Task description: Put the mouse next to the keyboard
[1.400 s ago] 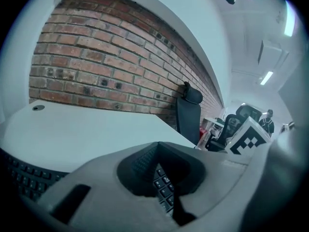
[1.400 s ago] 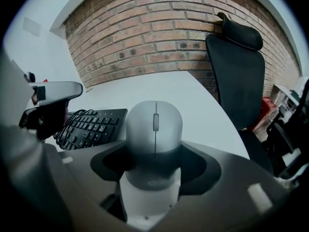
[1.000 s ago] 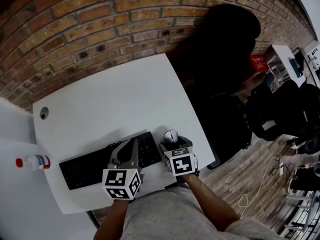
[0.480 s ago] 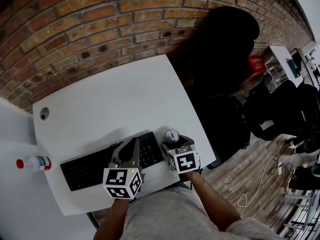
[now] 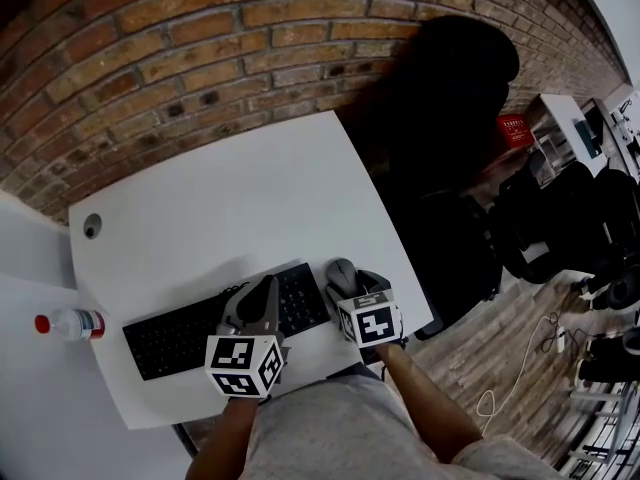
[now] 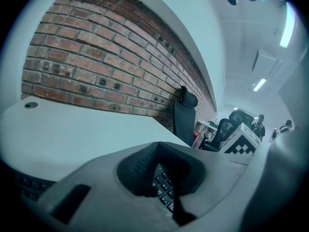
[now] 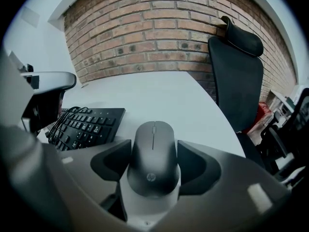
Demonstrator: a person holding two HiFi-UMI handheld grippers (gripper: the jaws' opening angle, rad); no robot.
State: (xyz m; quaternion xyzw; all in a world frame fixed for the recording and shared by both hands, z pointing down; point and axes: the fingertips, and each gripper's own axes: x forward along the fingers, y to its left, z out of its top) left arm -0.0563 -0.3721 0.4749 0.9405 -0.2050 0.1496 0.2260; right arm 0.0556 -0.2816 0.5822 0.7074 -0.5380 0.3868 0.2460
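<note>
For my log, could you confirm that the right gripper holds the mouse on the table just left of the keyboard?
Not quite. The right gripper does hold the mouse on the table, but just right of the keyboard, not left; the head view shows it.

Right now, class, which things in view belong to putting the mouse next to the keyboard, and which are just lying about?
In the job: mouse, between the right gripper's jaws; keyboard; white desk.
Lying about: red-capped bottle off to the left; black office chair; cable hole in the desk corner.
</note>
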